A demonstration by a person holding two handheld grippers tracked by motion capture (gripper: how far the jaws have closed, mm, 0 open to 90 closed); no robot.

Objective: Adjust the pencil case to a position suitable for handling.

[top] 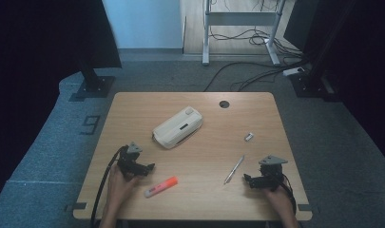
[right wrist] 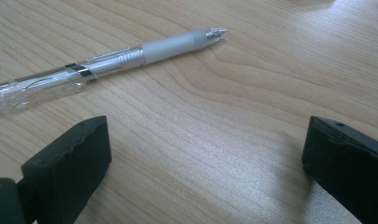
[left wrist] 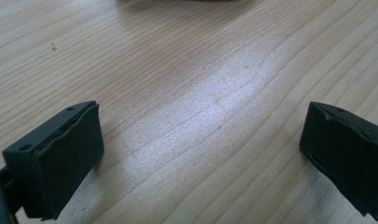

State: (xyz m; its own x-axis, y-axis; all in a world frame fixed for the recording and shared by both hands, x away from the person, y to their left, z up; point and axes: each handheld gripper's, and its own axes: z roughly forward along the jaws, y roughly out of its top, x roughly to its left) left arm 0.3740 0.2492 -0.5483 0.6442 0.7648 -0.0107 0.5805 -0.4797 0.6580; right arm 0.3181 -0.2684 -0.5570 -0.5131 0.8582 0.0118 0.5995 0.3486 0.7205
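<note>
With our fingers wide and empty, the right gripper [right wrist: 205, 158] could roll the seemingly round pen [right wrist: 107, 63] across the bench [top: 195, 156].

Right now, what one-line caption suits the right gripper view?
Open right tongs rest just short of a clear pen lying on the wooden table.

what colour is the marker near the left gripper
Orange marker with a pale cap end, best in the high view.

A light wooden worktop [top: 133, 102] with a round cable hole [top: 224, 104] near its far edge stands on grey carpet floor [top: 47, 142]. Beyond it, a pale wall [top: 142, 23], a metal desk frame [top: 240, 19], loose cables [top: 256, 71] and dark stands [top: 92, 85] at both sides.
</note>
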